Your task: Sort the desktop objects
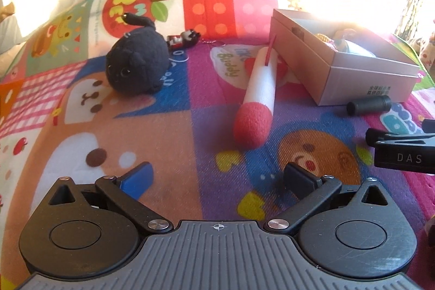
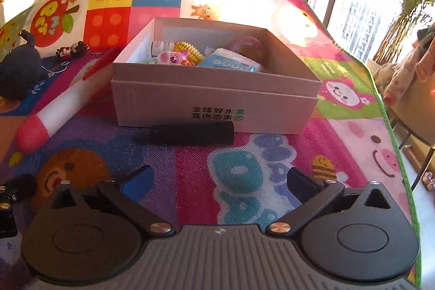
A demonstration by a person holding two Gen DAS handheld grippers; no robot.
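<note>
Left gripper (image 1: 217, 180): fingers spread wide, gripping nothing, hovering over the play mat (image 1: 168, 127).
Right gripper (image 2: 217, 181): likewise spread and gripping nothing.
Foam stick (image 1: 257, 97): lying on the mat, long axis running from 7 to 1 o'clock in the left view, red tip pointing toward the camera, far end touching the box (image 1: 361, 83).
Black cylinder (image 2: 192, 134): lying crosswise, 9 to 3 o'clock, just beside the box front.
Black plush (image 1: 136, 64): sitting at 11 o'clock, keychain figure (image 1: 183, 39) behind it.
Box contents: washed out by glare in the left view; the right view is showing a pink pig toy (image 2: 174, 57), a yellow ribbed piece (image 2: 189, 50), perhaps a blue packet (image 2: 231, 64).
</note>
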